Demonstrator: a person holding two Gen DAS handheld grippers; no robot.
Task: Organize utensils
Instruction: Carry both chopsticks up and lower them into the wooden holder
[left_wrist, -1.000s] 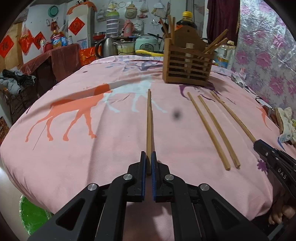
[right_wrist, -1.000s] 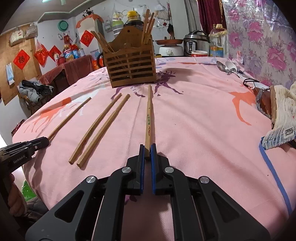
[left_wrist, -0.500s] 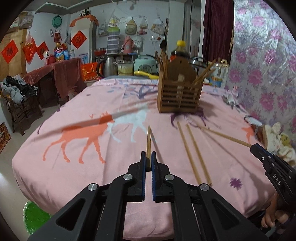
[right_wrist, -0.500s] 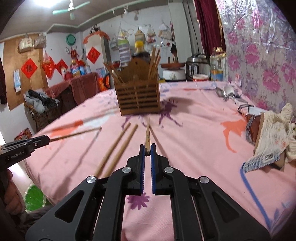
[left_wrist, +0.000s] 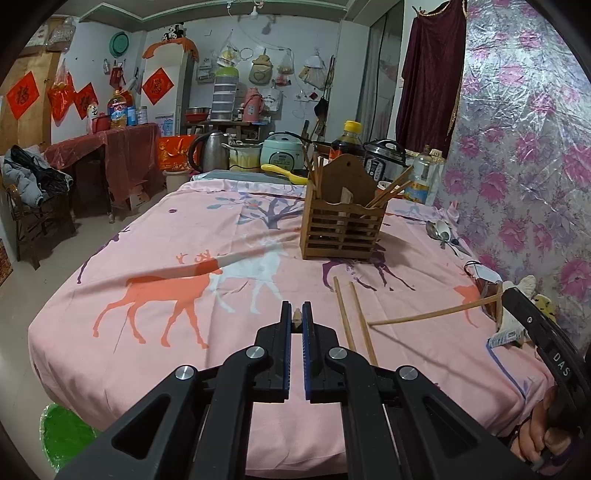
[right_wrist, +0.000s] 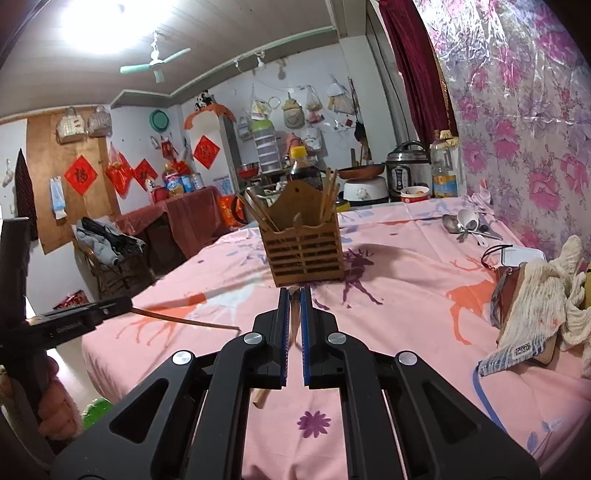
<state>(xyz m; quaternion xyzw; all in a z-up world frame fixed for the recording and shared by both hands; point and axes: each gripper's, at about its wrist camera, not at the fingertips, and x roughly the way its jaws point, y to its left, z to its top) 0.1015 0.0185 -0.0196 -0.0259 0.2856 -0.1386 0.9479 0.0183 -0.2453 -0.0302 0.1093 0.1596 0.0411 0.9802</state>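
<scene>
Two chopsticks in the air, two left on the bench.

Left gripper (left_wrist: 296, 317): jaws clenched on a chopstick (left_wrist: 296, 316), clear of the pink cloth (left_wrist: 155, 236). To its right, a loose pair of chopsticks (left_wrist: 354, 321) lies on the bench, short of the wooden holder (left_wrist: 341, 225), which already has several sticks upright. Right gripper (right_wrist: 294, 299): jaws clamped on a second chopstick (right_wrist: 294, 314), aimed at the holder. Spoons (right_wrist: 461, 223) lie far right, unsorted. Judgement: roughly midway.
</scene>
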